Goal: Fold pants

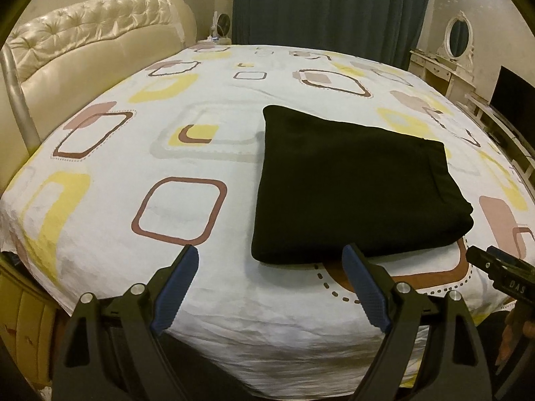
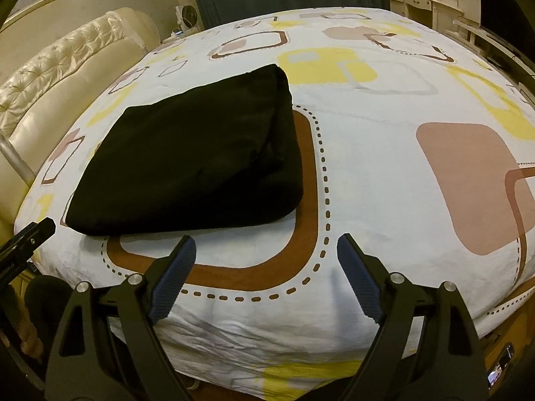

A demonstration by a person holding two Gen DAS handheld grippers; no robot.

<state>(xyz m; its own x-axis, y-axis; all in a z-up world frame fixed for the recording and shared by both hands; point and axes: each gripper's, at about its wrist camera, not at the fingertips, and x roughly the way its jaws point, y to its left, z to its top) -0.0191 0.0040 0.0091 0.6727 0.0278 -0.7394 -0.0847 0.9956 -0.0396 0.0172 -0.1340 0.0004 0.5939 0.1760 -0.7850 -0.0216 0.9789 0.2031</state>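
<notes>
Both claws, left claw (image 1: 271, 260) and right claw (image 2: 265, 250), stand wide and empty above the bed's (image 1: 207, 307) near edge; black pants (image 1: 351, 183) lie folded there, so folding looks finished.

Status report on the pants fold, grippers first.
Left gripper and right gripper: jaws open, empty, short of the cloth. Black pants folded into a compact stack on the patterned bedsheet. Nothing in the way.

Folded pants (image 1: 354, 187) lie on bed (image 1: 140, 267), near its front edge.
</notes>
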